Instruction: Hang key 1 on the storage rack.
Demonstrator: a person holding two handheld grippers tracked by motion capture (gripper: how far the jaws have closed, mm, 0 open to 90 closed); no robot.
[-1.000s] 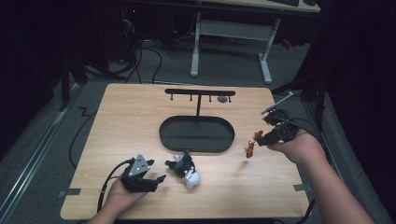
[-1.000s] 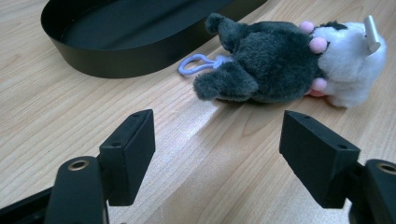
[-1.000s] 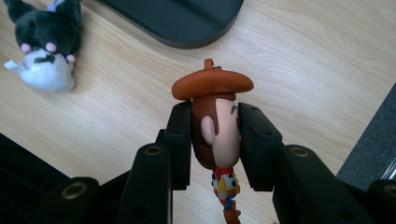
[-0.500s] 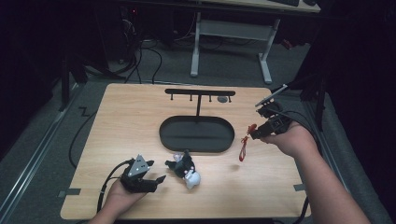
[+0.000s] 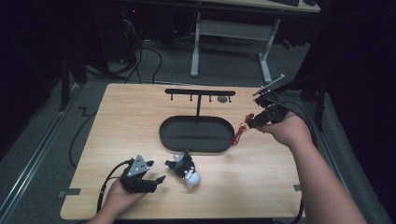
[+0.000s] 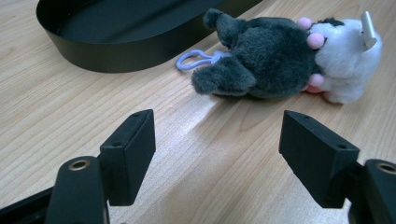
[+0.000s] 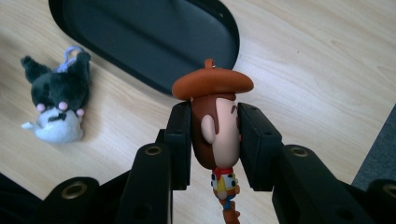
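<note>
The left gripper (image 5: 156,179) rests low on the table at the near left, held in the left hand (image 5: 119,198), its jaws spread wide apart with nothing between them. The right forearm reaches up along the right side, and the right hand (image 5: 287,130) holds the right gripper (image 5: 251,122) raised, probably clear of the table. Its jaws point leftward and are clamped shut on a small figure's head (image 7: 219,128).

Fluffy cloth plush (image 6: 289,65), glossy smooth plastic cowboy figure (image 7: 219,135), matt black tray (image 5: 196,135), light wood-grain table (image 5: 116,121).
</note>
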